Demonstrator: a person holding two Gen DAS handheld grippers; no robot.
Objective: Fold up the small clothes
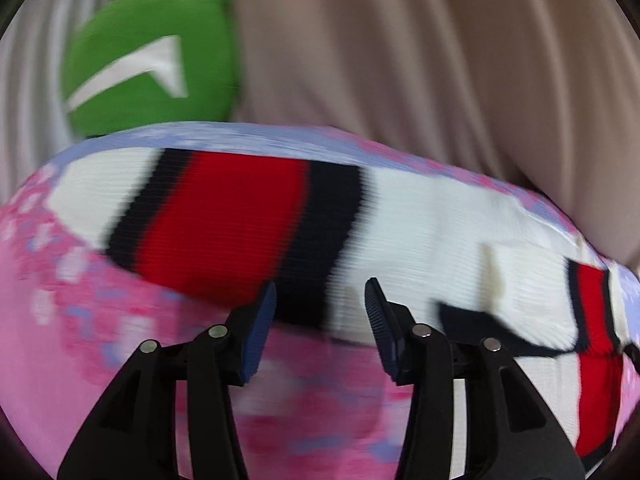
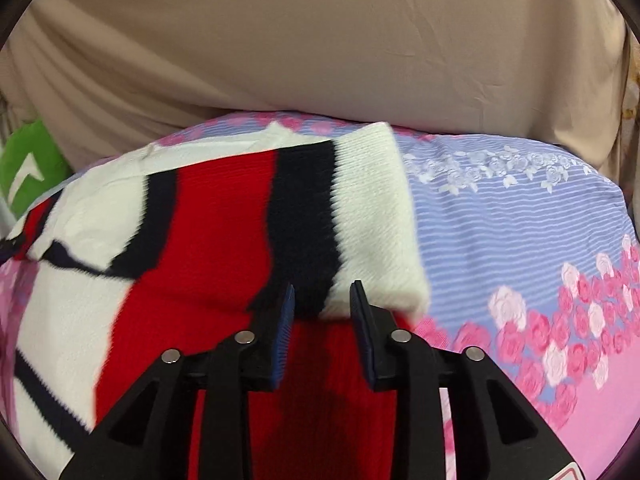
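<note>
**Striped knit lies folded on the flowered bed, both grippers open above it**

The sweater (image 2: 224, 216), a ribbed knit in white with broad red bands edged in black, lies spread on the bedsheet (image 2: 520, 216), which is printed with pink roses and lilac stripes. In the right wrist view a sleeve or side panel is folded over the body of the garment, its white cuff end reaching toward the far edge of the bed. The sweater (image 1: 420, 232) fills the middle of the left wrist view too, lying across the sheet (image 1: 80, 280) from left to right.

The right gripper (image 2: 322, 300) hangs just over the near edge of the folded part, jaws apart, nothing between the pads. The left gripper (image 1: 320, 300) hovers over a black stripe, jaws wider apart and likewise empty.

Beyond the far edge of the bed hangs a beige cloth (image 2: 320, 40). A green cushion (image 1: 152, 64) with a white mark sits at the far left corner.
</note>
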